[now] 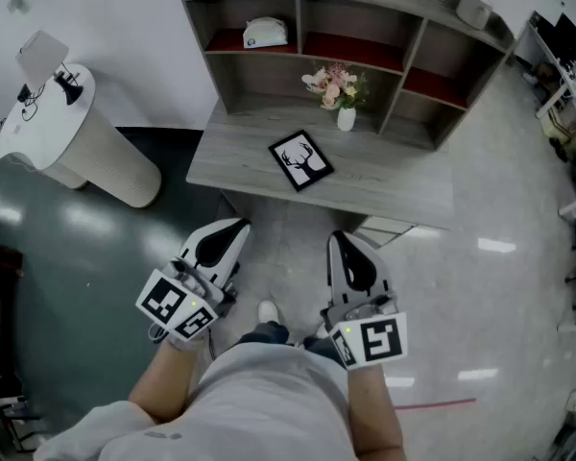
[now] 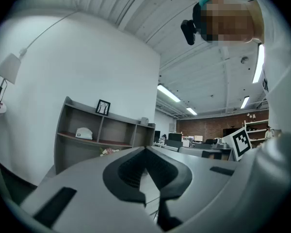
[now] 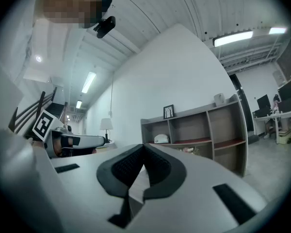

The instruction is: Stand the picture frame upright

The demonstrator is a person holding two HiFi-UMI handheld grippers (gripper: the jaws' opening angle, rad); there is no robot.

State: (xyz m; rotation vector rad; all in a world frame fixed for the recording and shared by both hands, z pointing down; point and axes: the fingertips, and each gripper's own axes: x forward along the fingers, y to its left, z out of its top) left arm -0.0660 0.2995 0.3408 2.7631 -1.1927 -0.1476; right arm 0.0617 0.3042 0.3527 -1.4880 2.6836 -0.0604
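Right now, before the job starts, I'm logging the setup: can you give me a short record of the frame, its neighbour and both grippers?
frame: black picture frame with a deer silhouette, lying flat on the grey wooden desk
neighbour: white vase of pink flowers, behind the frame, not touching it
left gripper: jaws shut, empty, short of the desk
right gripper: jaws shut, empty, short of the desk
task state: frame not yet upright
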